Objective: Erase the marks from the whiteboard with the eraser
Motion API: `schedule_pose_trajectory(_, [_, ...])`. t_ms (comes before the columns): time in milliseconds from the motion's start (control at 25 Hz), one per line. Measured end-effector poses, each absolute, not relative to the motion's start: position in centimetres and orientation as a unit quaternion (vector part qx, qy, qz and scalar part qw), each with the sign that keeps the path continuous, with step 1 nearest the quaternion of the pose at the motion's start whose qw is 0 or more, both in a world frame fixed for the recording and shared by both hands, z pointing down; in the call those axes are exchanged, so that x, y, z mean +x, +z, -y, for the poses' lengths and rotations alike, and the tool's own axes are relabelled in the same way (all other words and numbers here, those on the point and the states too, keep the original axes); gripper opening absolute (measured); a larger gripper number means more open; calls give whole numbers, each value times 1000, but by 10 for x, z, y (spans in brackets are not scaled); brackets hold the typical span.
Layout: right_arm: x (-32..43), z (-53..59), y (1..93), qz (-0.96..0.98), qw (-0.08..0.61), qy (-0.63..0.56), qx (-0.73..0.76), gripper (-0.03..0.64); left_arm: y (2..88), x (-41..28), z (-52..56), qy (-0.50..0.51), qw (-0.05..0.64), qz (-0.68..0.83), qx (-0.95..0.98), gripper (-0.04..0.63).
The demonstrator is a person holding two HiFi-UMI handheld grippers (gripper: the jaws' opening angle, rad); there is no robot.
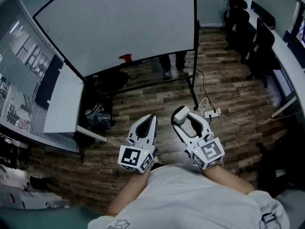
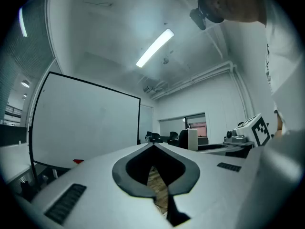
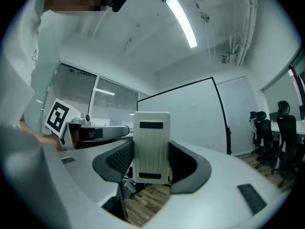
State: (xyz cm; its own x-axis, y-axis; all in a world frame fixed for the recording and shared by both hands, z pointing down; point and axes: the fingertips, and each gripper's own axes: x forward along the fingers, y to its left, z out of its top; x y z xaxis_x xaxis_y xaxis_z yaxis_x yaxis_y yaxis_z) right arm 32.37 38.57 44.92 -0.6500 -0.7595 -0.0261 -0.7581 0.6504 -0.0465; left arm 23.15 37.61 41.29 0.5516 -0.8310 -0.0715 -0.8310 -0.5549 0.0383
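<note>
Seen from above, a person stands on a wood-plank floor (image 1: 157,94) facing a large whiteboard (image 1: 119,23) on a black-framed stand, holding a gripper in each hand close to the body. The left gripper (image 1: 150,118) points toward the board's lower edge; in the left gripper view its jaws are pressed together at the tips, with nothing between them and only floor showing through the hollow behind. The right gripper (image 1: 182,116), just beside it, is clamped on the eraser (image 1: 179,113). In the right gripper view the eraser (image 3: 151,144) is a pale ribbed block standing upright between the two dark jaw pads, touched by a pad on each side. The eraser is held in the air, well apart from the board. The board's surface looks mostly white, with a small red patch (image 1: 126,57) at its lower edge, left of the middle; whether that is a mark or an object cannot be told. Another person's legs (image 1: 172,63) show below the board's lower right corner. A power strip (image 1: 212,113) with cables lies on the floor beyond the right gripper. A white desk (image 1: 62,104) stands to the left and dark office chairs (image 1: 257,37) to the right.
</note>
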Motion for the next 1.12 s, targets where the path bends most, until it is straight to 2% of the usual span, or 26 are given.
schedule_pose_trajectory(320, [301, -378, 455, -914, 15, -16, -404, 239, 420, 222, -372, -12, -30, 466, 884, 8])
schedule_pose_trajectory(760, [253, -336, 460, -916, 14, -33, -399, 240, 436, 174, -332, -26, 4, 460, 887, 8])
schedule_pose_trajectory(1120, [173, -279, 453, -923, 18, -29, -384, 241, 428, 111, -274, -37, 9, 438, 898, 8])
